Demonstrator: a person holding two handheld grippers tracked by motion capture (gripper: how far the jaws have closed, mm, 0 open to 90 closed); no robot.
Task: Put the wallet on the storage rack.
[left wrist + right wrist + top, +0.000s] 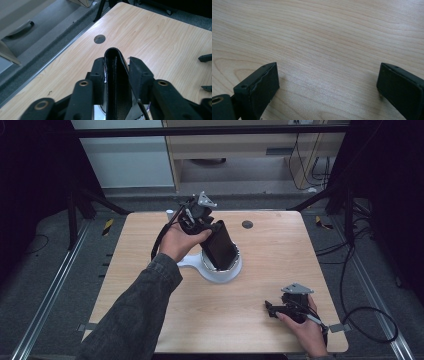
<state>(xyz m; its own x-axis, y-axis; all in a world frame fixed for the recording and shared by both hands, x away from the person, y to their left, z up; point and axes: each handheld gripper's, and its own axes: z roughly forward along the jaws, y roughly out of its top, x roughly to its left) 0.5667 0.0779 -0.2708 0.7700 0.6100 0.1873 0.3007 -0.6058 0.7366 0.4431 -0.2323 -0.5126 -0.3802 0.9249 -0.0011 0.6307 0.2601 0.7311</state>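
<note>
Left gripper (212, 234) jaws bracketing black leather wallet (220, 246), gap visible, over white saucepan (220, 269); right gripper (272, 309) spread, idle near right.

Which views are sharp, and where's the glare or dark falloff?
High view: table evenly lit, surroundings fall to black, image soft. Left gripper view: black wallet between the jaws in focus, metal rim of the white pot glints. Right gripper view: wood grain crisp, soft shadows under the jaws, mild sheen mid-frame.

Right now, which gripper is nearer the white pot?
Left. The left gripper stands over the white pot, its jaws around a black wallet that leans in it. The right gripper rests open on the table, well apart.
</note>
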